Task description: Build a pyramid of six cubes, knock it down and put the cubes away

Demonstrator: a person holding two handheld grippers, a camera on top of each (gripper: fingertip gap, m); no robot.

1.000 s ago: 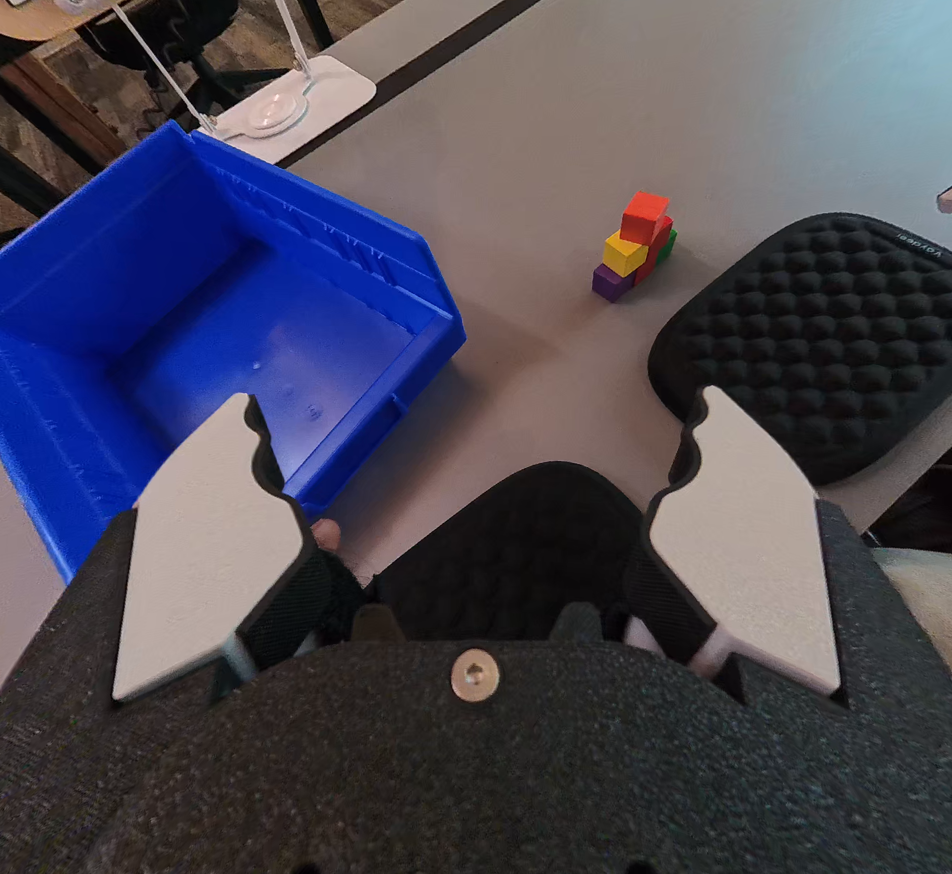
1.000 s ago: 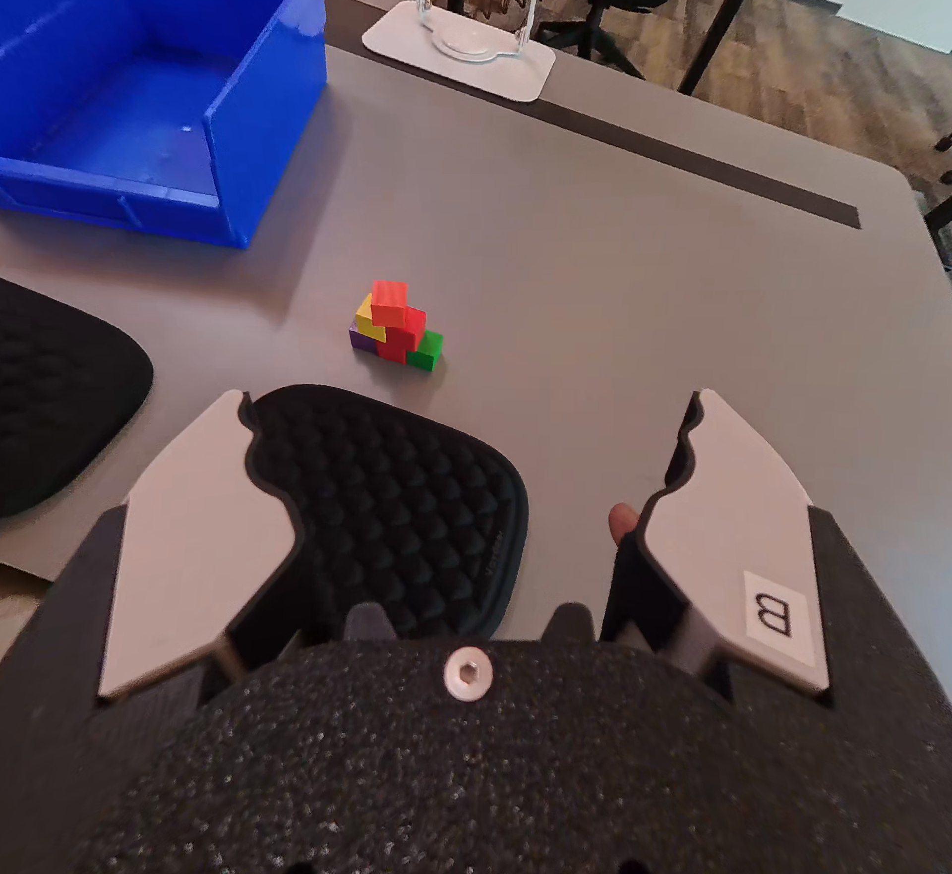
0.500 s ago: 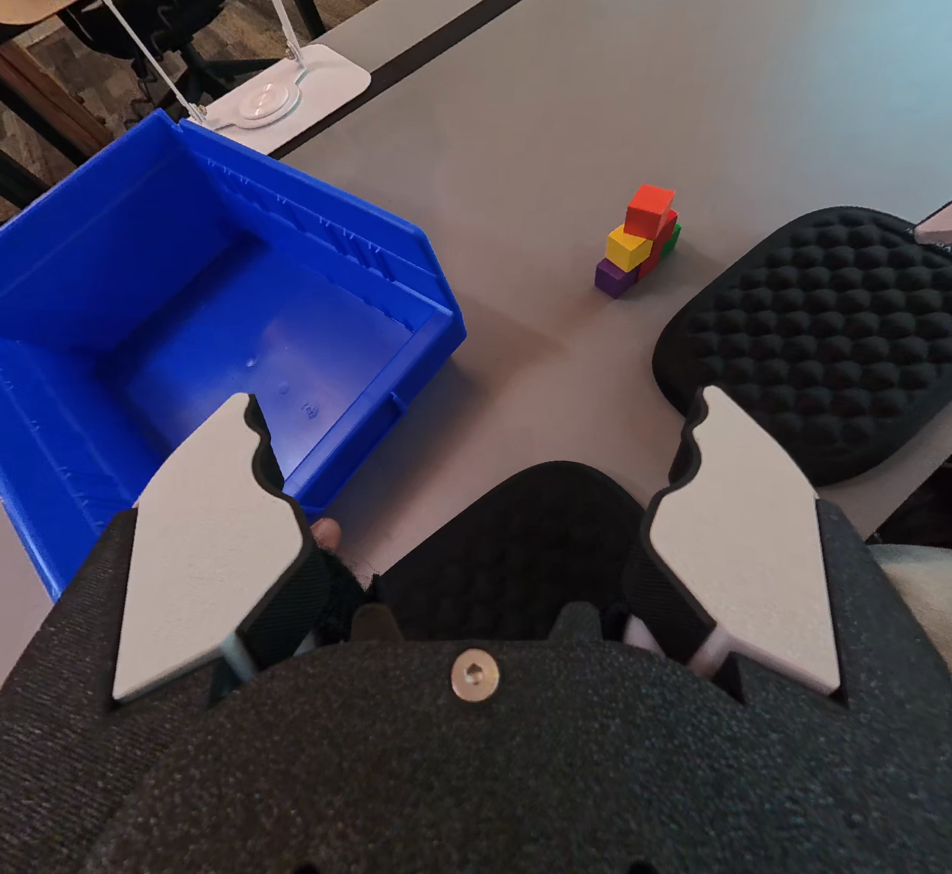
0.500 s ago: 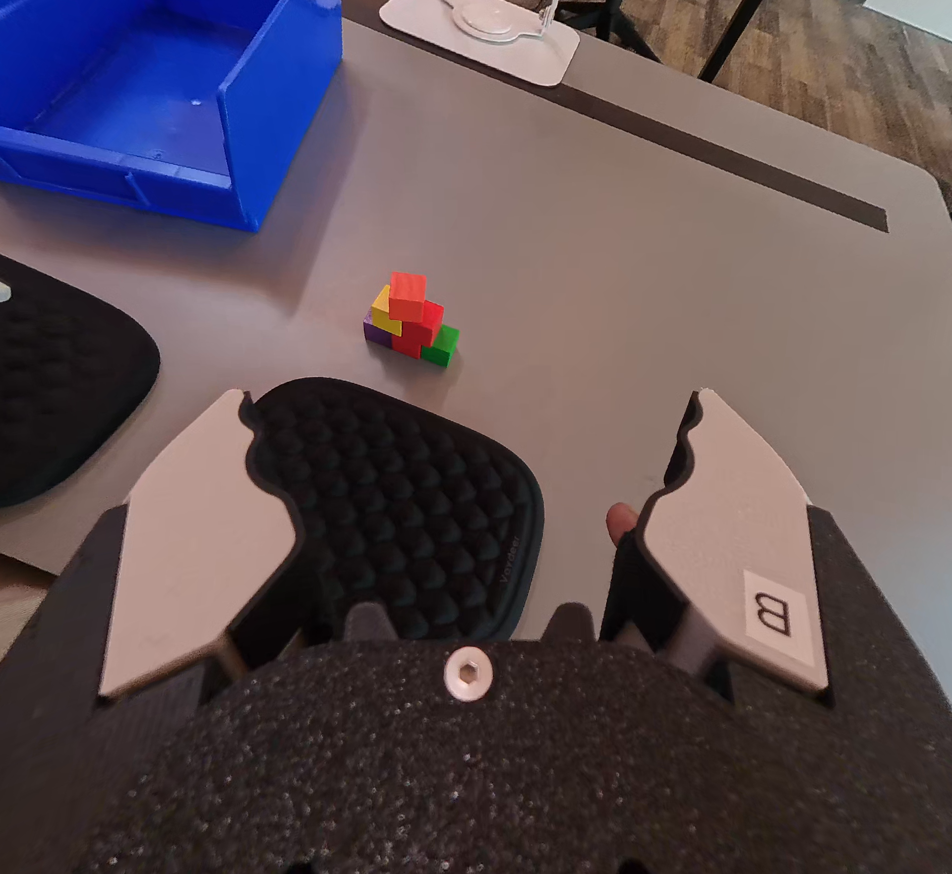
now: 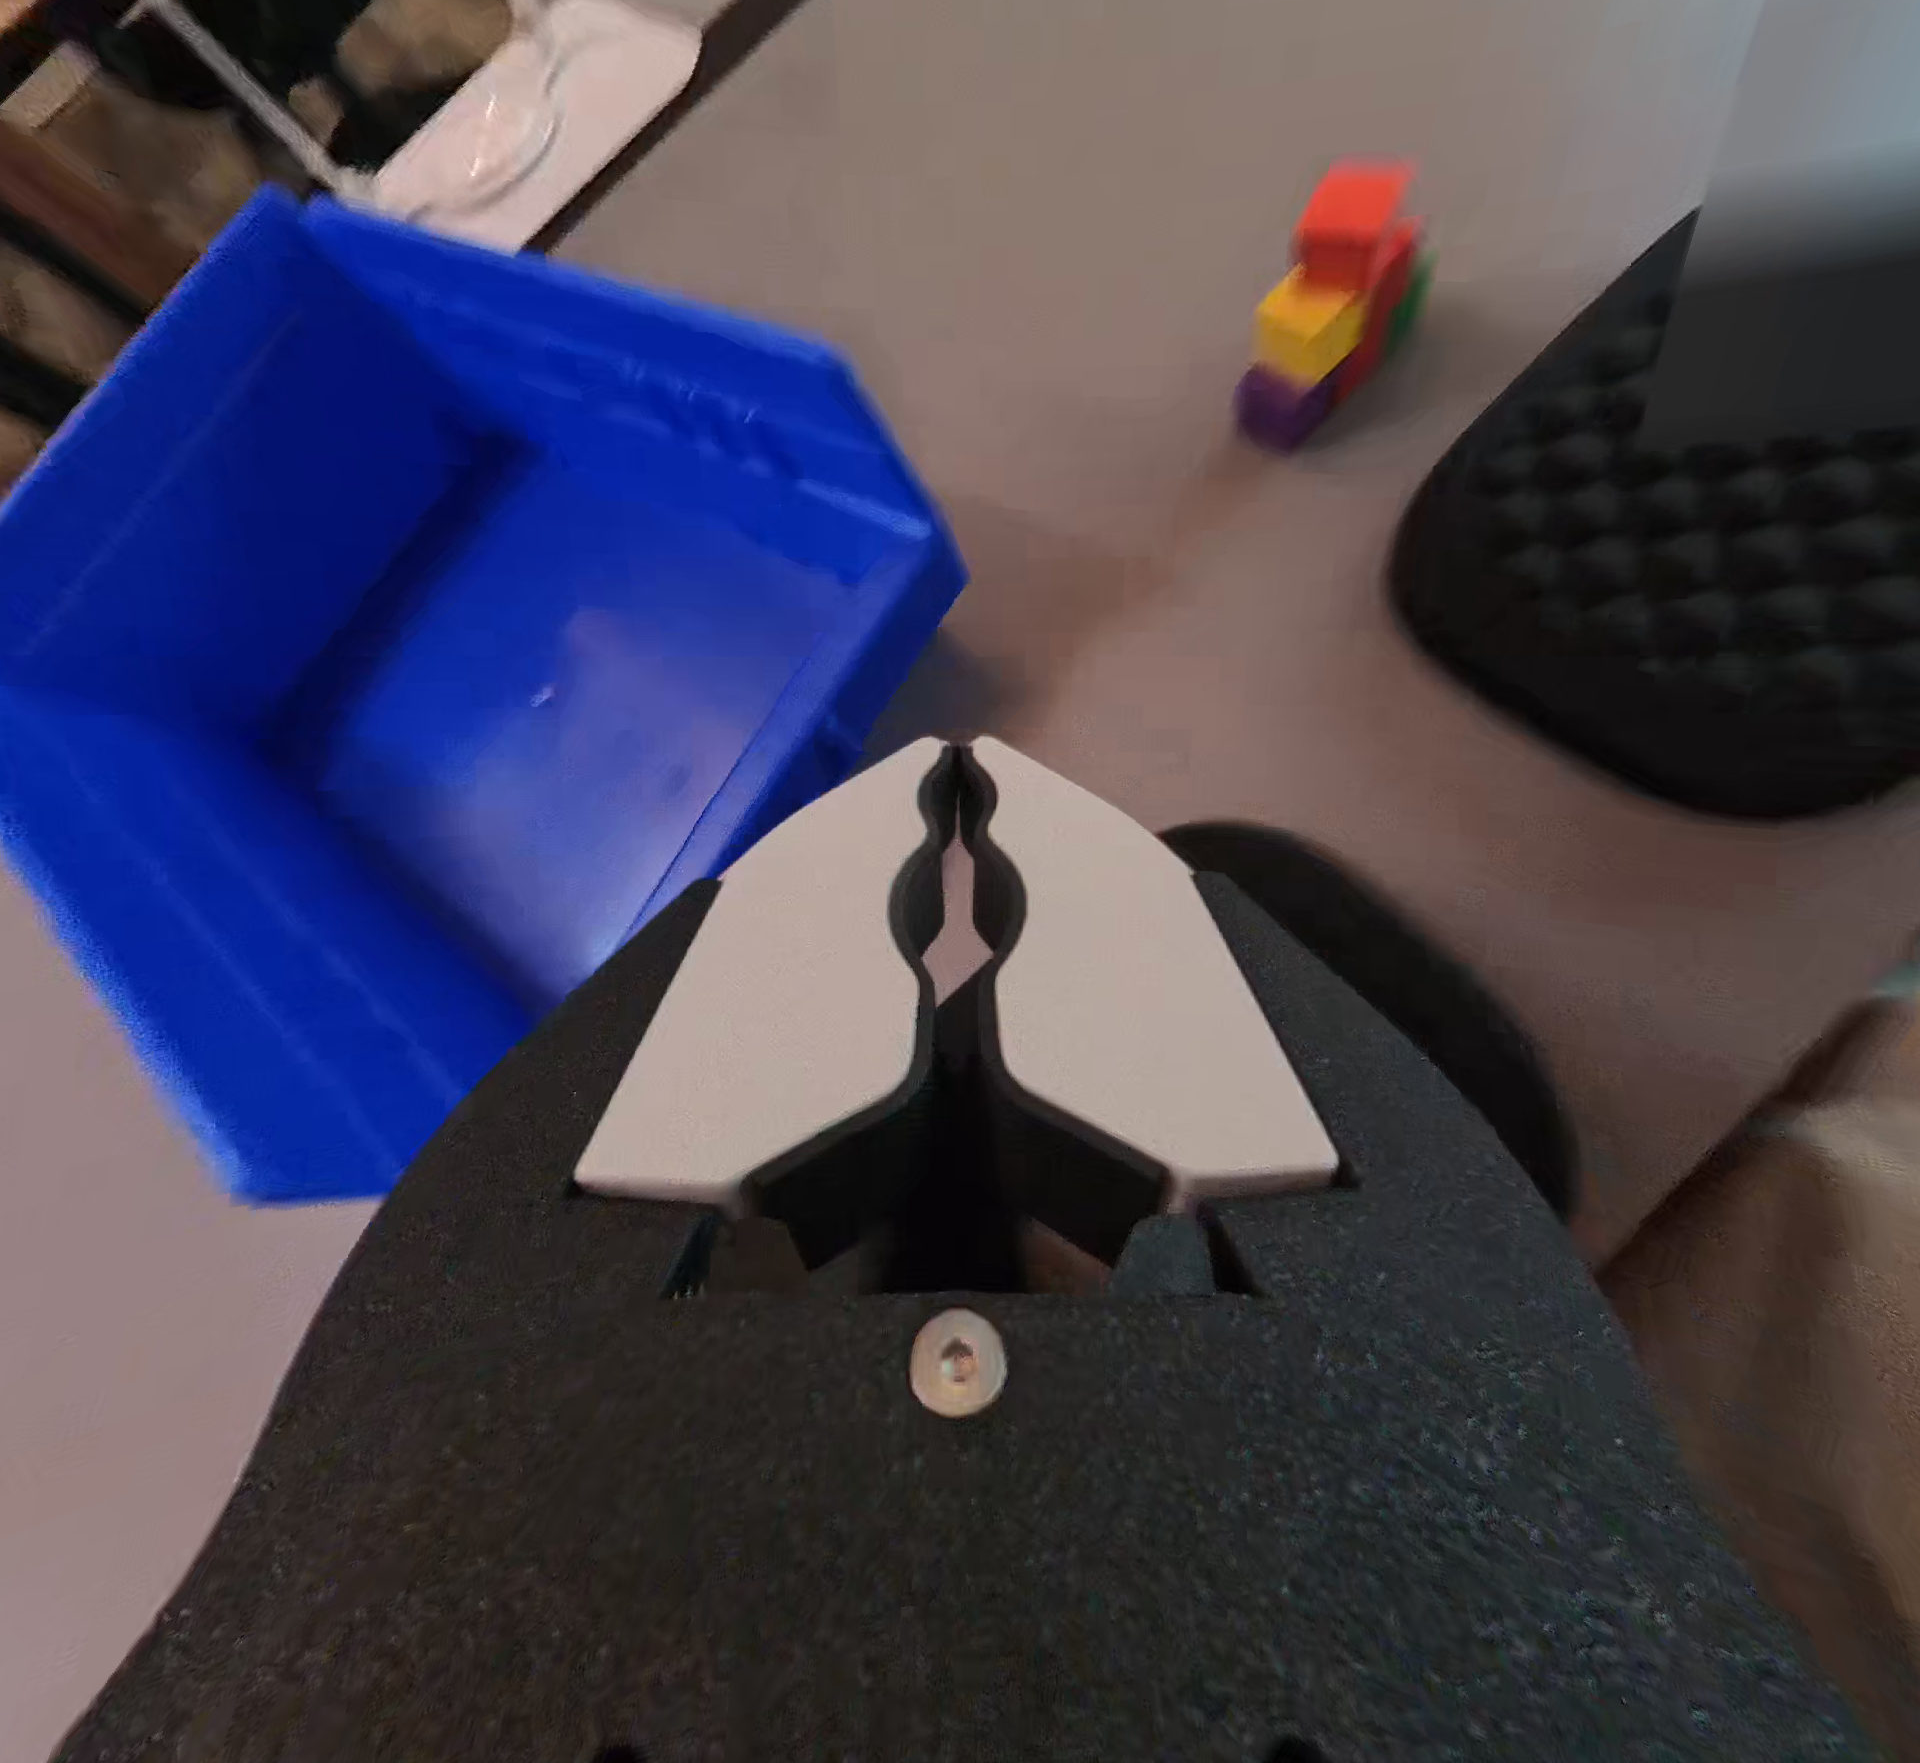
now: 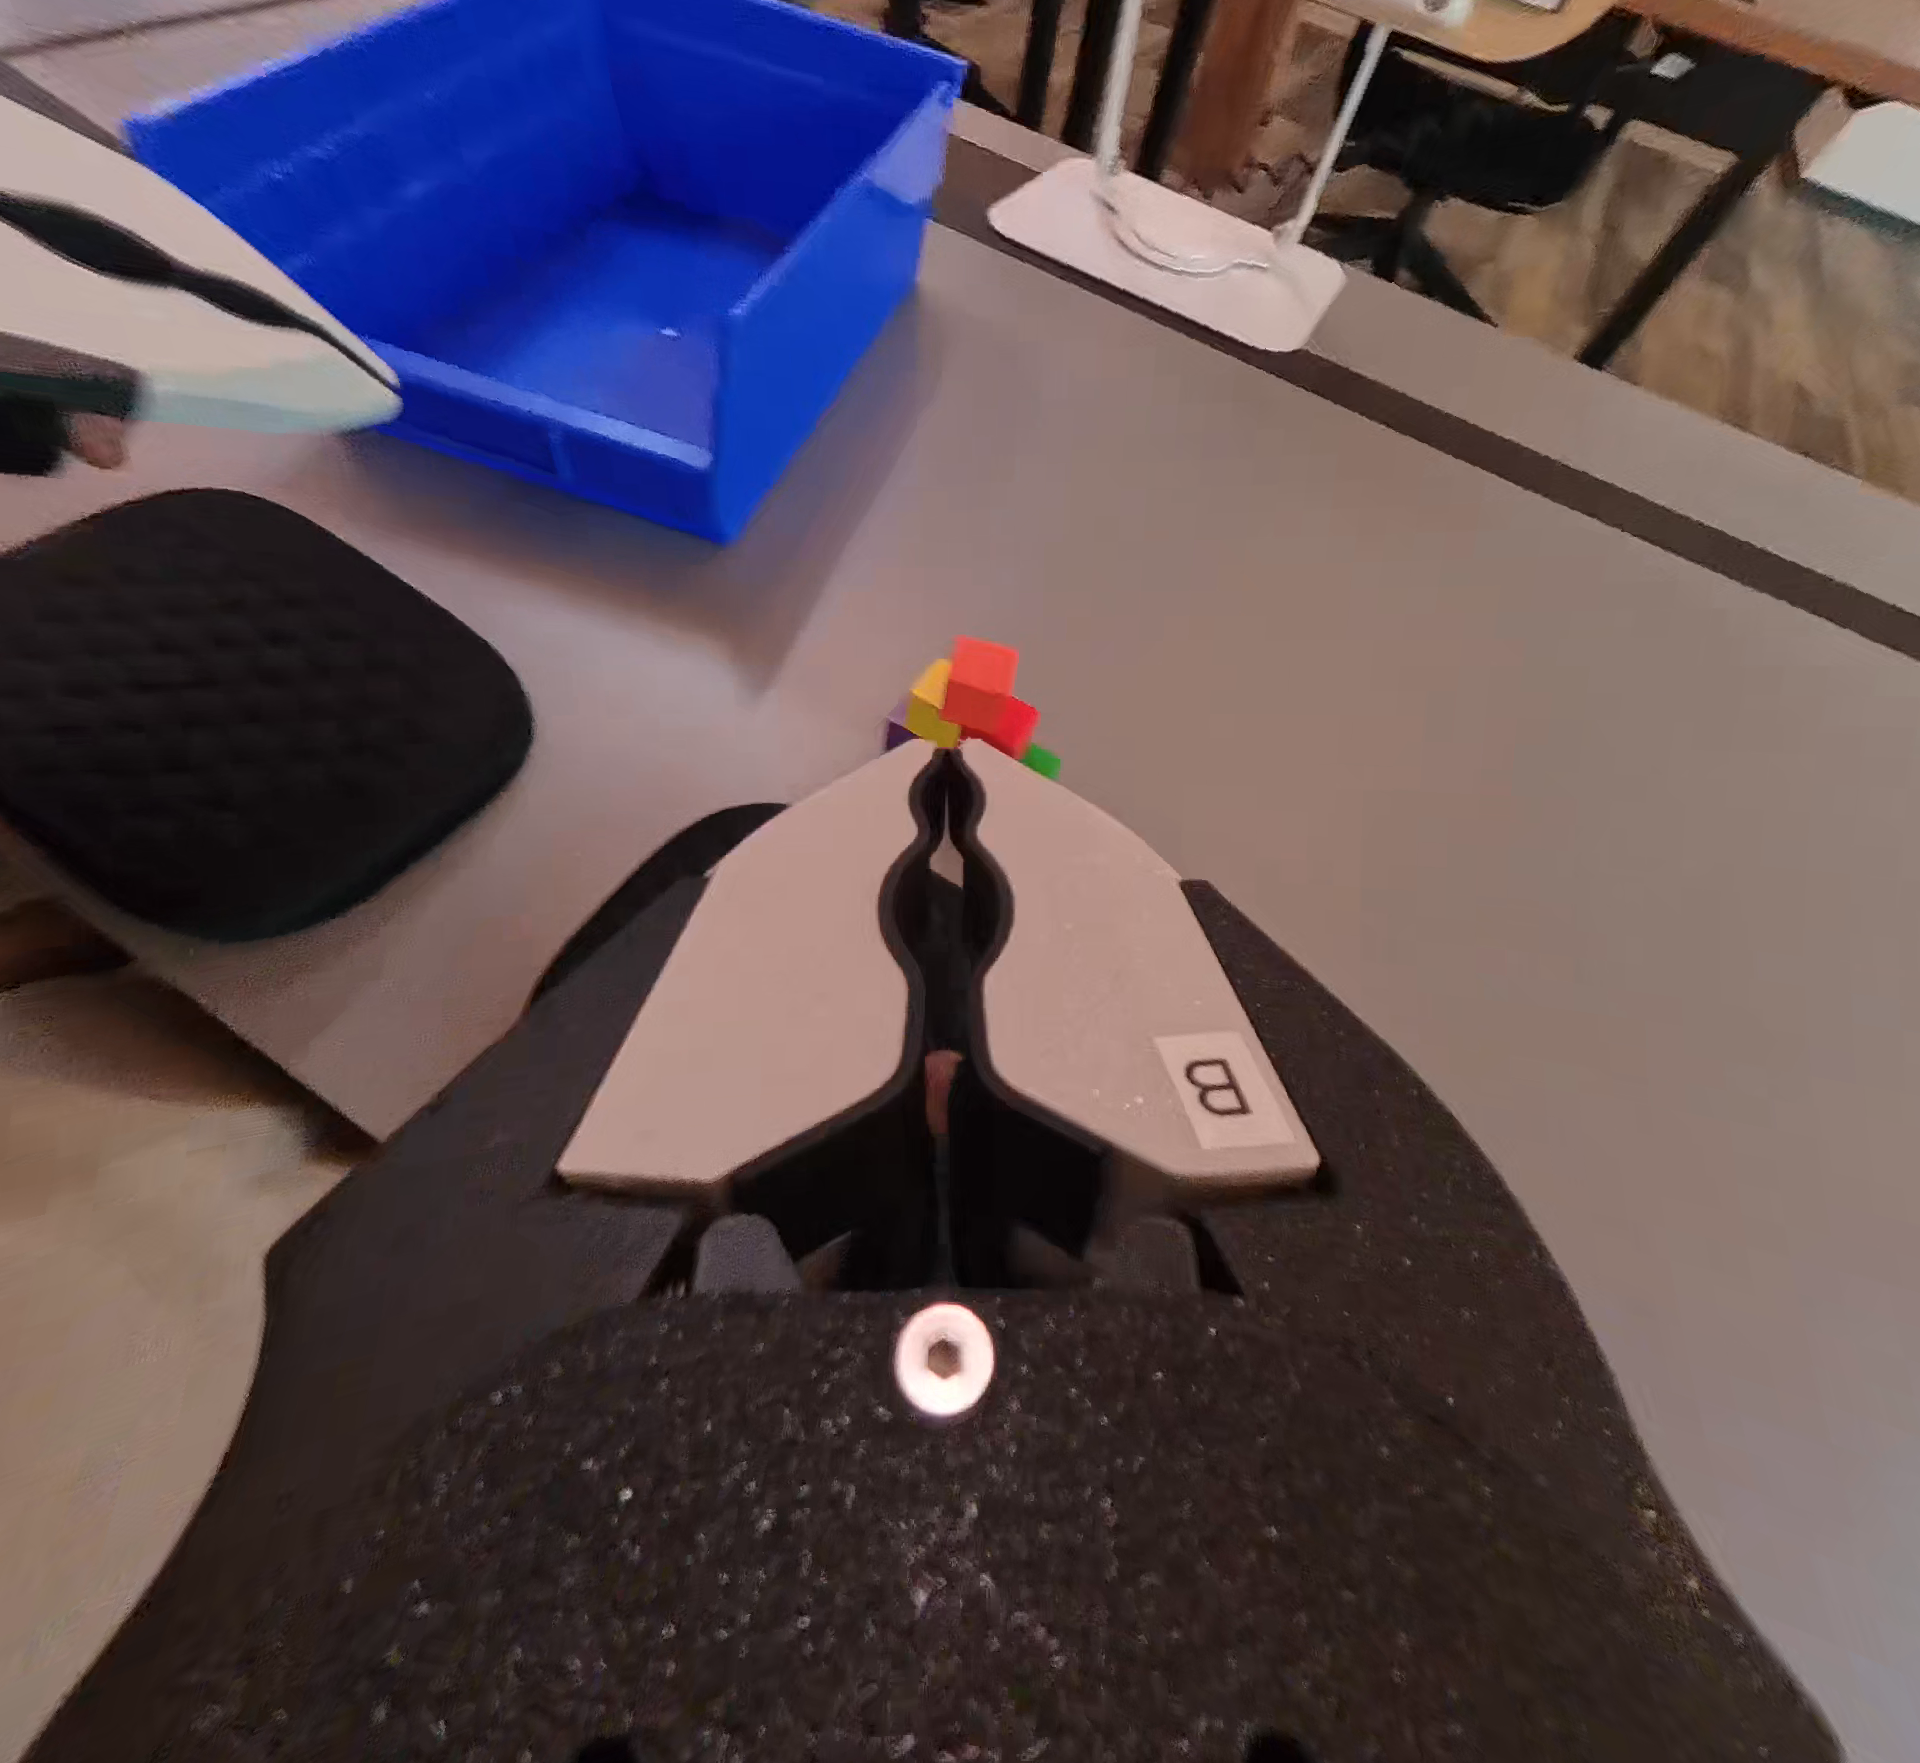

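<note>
A small pyramid of coloured cubes (image 5: 1335, 300) stands on the grey table (image 5: 1143, 103): orange on top, yellow and red below, purple and green at the base. It also shows in the right wrist view (image 6: 977, 711), just beyond my right gripper (image 6: 948, 757), which is shut and empty with its tips pointing at the stack's base. My left gripper (image 5: 958, 749) is shut and empty, above the near corner of the empty blue bin (image 5: 436, 633). The left gripper (image 6: 197, 342) shows at the left edge of the right wrist view.
The blue bin (image 6: 582, 259) is left of the pyramid. Two black bumpy pads lie near the front edge, one (image 5: 1683, 612) right of the left gripper and one (image 6: 229, 705) at left in the right wrist view. A white stand base (image 6: 1174, 259) sits at the back. The tips of one gripper are about 20 cm away from the tips of the other.
Both grippers have gone from wide open to shut. The right gripper has tilted and moved forward so its tips line up with the pyramid. The left view has shifted a little and blurred.
</note>
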